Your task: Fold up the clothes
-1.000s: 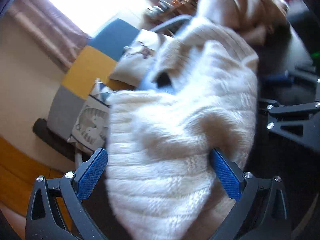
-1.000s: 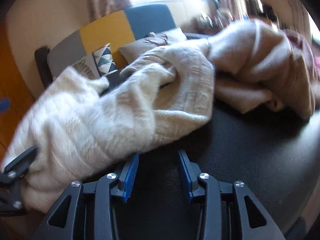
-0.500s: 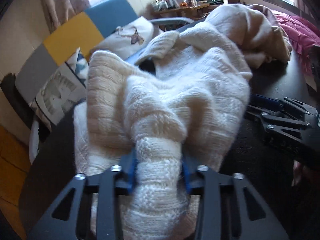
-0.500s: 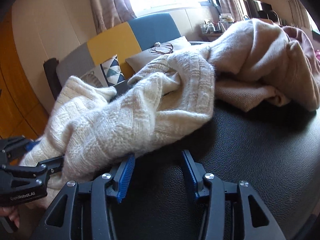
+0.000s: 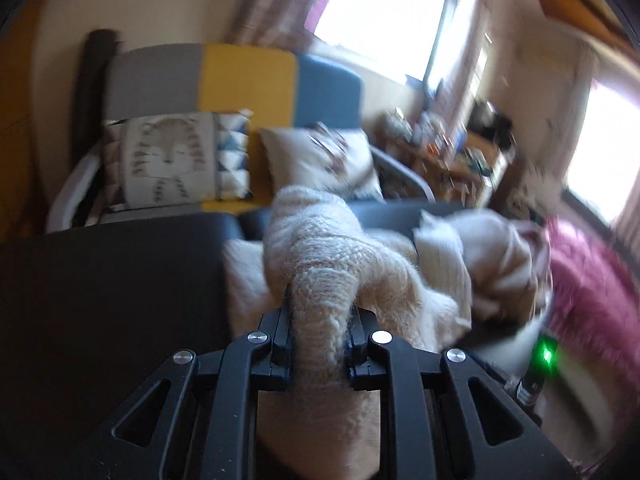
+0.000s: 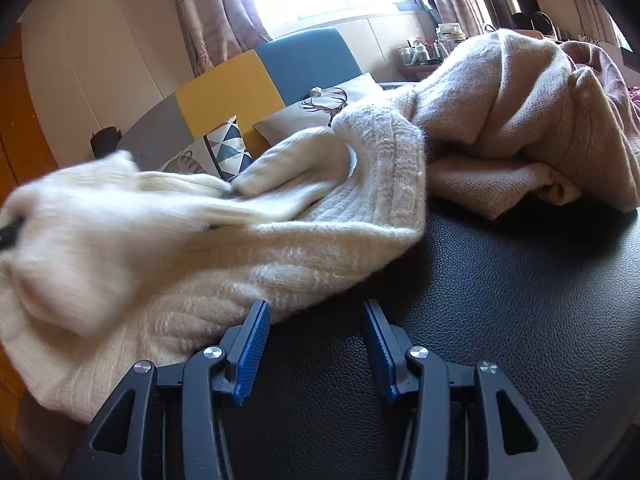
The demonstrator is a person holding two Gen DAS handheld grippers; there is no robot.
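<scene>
The left gripper (image 5: 320,320), clenched on the cream sweater (image 5: 320,304), has probably lifted it; the right gripper (image 6: 316,344) waits released beside its hem.

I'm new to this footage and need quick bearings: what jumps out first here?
The cream knit sweater sprawls over the black table, one bunched end clamped in the left gripper. The right gripper sits open and empty at its near edge. Behind lies a beige sweater heap, then the grey, yellow and blue sofa.

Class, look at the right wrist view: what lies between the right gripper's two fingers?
Only bare black tabletop. The right gripper is open, and the cream sweater reaches only beside its left finger.
</scene>
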